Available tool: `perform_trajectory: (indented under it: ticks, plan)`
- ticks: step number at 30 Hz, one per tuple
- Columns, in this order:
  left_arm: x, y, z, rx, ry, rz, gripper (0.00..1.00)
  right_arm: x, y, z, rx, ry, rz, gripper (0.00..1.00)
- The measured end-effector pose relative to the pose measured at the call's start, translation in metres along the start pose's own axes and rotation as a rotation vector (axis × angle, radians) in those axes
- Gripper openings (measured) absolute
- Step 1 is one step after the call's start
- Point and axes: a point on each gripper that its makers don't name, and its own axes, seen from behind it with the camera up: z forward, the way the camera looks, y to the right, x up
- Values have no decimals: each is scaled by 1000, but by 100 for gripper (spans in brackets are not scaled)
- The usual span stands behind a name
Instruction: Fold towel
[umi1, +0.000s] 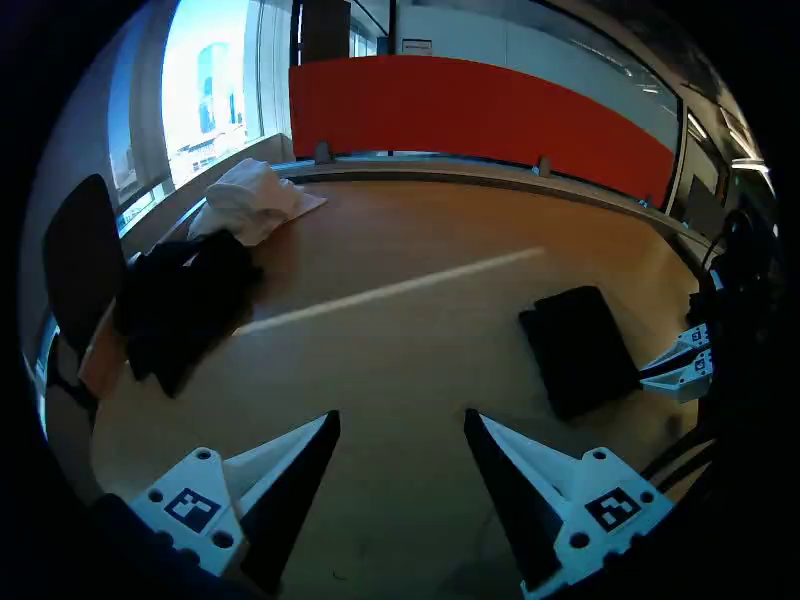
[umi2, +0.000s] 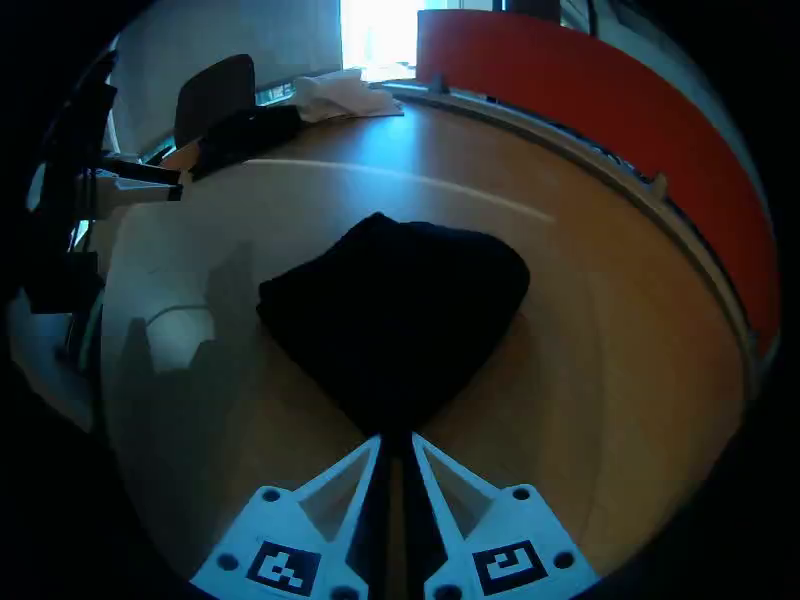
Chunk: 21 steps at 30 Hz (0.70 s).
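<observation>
- on the wooden table (umi1: 400, 240), at 3 o'clock in the left gripper view, folded black towel (umi1: 580, 345) lies flat.
- left gripper (umi1: 400, 415): fingers wide, holding nothing.
- right gripper (umi2: 396, 438): narrow, pinching the black towel's near corner (6 o'clock in its own view).
- white cloth (umi1: 250, 200) at 10 o'clock.

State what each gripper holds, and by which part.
Right gripper pinches the black towel at its near corner. Left gripper is open, holding nothing.
</observation>
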Motion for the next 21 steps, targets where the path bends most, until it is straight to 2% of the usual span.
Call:
perform_trajectory:
  ticks: [11,21]
  plan:
    - [1,1,1,-4,-1,6,92,17,3,-9,0,29,-5,5]
    - [11,4,1,-9,14,17,92,69,15,-39,-4,98,-31,5]
